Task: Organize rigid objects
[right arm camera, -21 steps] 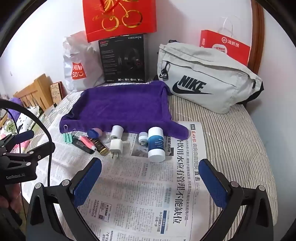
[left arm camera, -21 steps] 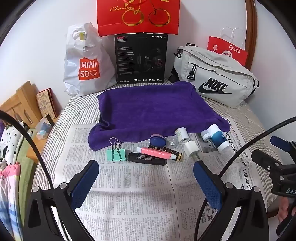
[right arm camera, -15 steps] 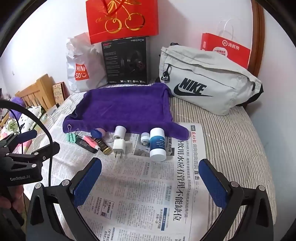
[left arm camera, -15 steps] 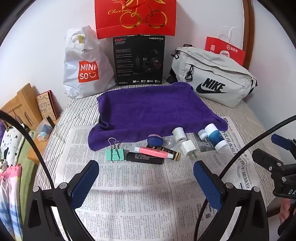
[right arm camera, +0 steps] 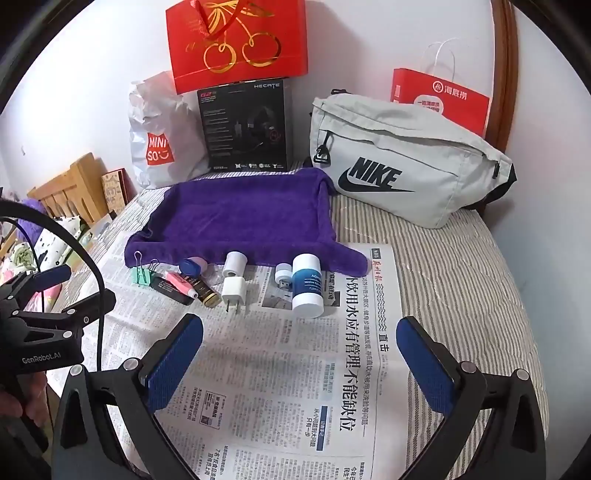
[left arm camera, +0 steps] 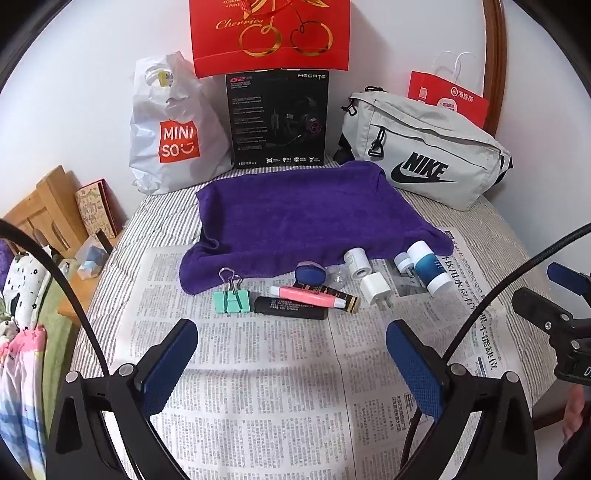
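small rigid items, among them a green binder clip (left arm camera: 232, 302) and white charger plug (right arm camera: 233, 290), line the newspaper (left arm camera: 258, 387); left claw (left arm camera: 291, 354) and right claw (right arm camera: 300, 350) both gape empty.

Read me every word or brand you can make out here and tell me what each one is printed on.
"MINI SO" on the white plastic bag.
"Cherries" on the red gift bag.
"HECATE" and "G2" on the black box.
"NIKE" on the grey waist bag.
"GenRobot.AI" on the left tongs.
Newspaper print, the blue-and-white bottle label and the red paper bag logo: too small or unclear.
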The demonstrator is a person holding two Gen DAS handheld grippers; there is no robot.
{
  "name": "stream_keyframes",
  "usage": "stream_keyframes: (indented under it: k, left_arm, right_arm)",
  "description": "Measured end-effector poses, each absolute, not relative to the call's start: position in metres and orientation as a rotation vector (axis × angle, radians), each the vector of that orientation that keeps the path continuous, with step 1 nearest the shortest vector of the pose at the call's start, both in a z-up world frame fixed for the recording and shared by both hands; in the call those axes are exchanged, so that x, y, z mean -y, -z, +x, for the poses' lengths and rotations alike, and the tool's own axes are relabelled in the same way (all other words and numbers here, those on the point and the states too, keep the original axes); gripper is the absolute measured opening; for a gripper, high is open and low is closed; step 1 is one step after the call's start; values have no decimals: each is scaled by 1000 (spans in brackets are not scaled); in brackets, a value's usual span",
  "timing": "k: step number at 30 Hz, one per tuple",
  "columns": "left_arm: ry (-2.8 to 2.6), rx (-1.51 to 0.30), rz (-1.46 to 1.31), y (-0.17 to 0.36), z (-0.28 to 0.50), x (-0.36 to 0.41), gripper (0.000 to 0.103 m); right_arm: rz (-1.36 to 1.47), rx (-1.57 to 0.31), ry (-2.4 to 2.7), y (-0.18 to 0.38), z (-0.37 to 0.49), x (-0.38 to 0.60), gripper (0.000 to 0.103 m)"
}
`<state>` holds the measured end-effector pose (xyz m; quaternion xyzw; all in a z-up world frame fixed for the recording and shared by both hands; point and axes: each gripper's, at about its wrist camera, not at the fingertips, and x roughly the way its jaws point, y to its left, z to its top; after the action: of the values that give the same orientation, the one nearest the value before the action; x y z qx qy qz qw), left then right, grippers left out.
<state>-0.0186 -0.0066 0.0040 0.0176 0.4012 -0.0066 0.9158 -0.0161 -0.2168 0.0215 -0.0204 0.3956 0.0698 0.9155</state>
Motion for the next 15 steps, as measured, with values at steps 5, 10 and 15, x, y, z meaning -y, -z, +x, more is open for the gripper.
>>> stream_keyframes:
  k: [5, 10, 15]
  left_arm:
    - [8, -833, 44, -4, -19, 7, 103]
    - [10, -830, 57, -6, -21, 9, 103]
    - [10, -828, 59, -7, -21, 9, 103]
  right_arm:
    - [-38, -813, -152, -21, -18, 216, 103]
    - [-36, -818, -158, -20, -18, 215, 103]
    - [-41, -814, -154, -21, -18, 214, 103]
